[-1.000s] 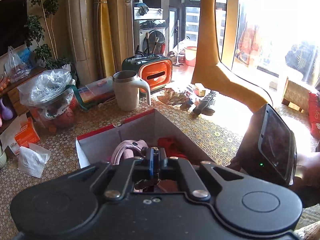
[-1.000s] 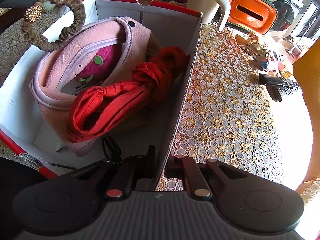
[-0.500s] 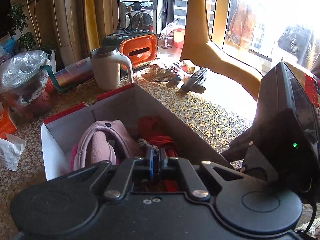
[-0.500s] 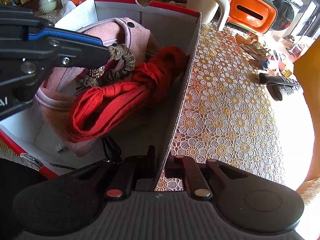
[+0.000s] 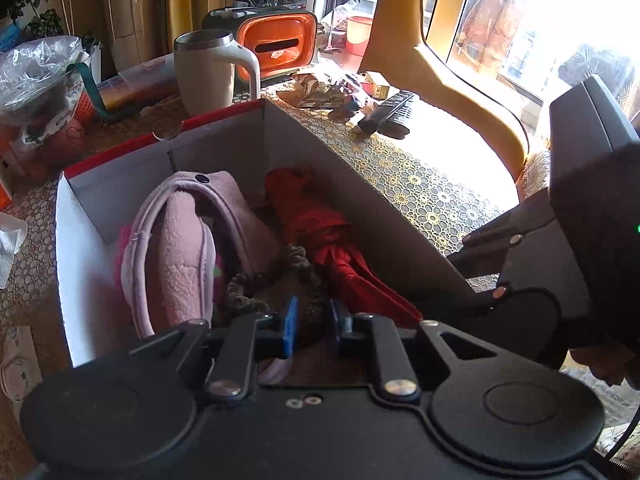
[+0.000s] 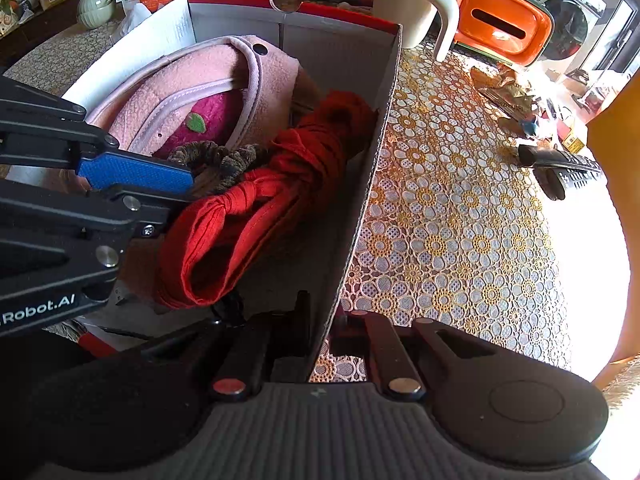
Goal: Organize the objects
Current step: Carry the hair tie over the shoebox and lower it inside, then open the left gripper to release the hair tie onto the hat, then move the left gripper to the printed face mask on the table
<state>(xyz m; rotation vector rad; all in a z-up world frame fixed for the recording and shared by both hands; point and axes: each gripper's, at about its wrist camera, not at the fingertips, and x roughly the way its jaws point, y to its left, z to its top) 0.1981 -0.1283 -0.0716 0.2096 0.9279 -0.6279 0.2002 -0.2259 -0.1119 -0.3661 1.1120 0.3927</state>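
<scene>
A white cardboard box (image 5: 120, 172) with a red rim holds a pink fleece bag (image 5: 180, 248) and a knotted red cloth (image 5: 340, 248). A brown braided hair tie (image 5: 276, 276) lies between them. My left gripper (image 5: 310, 324) is down inside the box, jaws slightly apart just behind the hair tie, which rests on the contents. In the right wrist view the left gripper (image 6: 188, 184) touches the hair tie (image 6: 220, 158) beside the red cloth (image 6: 256, 208) and pink bag (image 6: 192, 84). My right gripper (image 6: 320, 320) is shut on the box's right wall (image 6: 372, 160).
On the lace-covered table (image 6: 460, 220) stand a white mug (image 5: 208, 72), an orange tissue holder (image 5: 276, 48), two remotes (image 5: 388, 114) and wrappers. A plastic bag of items (image 5: 40, 72) sits left. A yellow chair (image 5: 420, 60) stands behind the table.
My left gripper carried the hair tie down into the box and its jaws have parted, leaving the tie on the contents. The right gripper has kept its hold on the box wall.
</scene>
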